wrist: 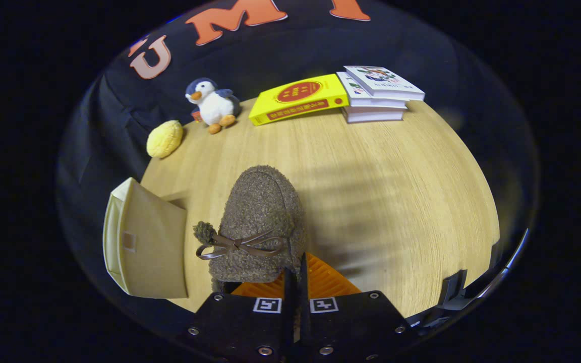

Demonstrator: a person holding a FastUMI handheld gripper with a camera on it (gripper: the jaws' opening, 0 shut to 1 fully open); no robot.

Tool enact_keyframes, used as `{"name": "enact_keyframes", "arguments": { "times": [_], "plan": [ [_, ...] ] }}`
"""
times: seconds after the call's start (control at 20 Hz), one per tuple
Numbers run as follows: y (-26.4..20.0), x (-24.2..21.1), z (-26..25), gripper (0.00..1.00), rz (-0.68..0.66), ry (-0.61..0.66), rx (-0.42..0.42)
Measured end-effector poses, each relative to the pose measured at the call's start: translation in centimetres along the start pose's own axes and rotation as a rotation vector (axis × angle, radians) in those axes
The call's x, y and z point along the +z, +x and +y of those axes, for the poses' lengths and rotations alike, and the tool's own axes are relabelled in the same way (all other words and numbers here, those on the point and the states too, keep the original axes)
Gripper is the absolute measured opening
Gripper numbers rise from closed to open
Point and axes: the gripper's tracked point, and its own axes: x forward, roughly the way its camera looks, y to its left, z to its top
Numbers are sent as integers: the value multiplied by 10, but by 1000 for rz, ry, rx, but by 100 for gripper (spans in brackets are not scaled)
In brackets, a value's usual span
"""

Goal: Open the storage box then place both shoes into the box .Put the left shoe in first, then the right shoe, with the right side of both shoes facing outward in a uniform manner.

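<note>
- Your gripper (pixel 295 282) has its fingers drawn close together at the heel of the fuzzy brown shoe (pixel 260 227); you cannot tell whether both press on it, as the shoe's rear is hidden there.
- The cream storage box (pixel 144 242) is cut off at its near corner, its inside hidden.
- The bare table (pixel 396 201) beside the shoe is smeared with blur.

Fuzzy brown shoe (pixel 263 227), cream box (pixel 144 242)
</note>
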Motion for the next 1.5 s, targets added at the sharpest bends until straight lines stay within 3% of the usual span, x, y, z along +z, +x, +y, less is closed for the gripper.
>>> {"name": "enact_keyframes", "arguments": {
  "times": [0.45, 0.8, 1.1, 1.4, 1.5],
  "plan": [
    [-52, 37, 149, 6, -75, -107, 158],
    [-41, 25, 258, 6, -65, -160, 206],
    [4, 2, 301, 6, -18, -178, 135],
    [41, -17, 308, 6, 41, -211, 28],
    [46, -25, 306, 12, 67, -244, 29]
  ]
}}
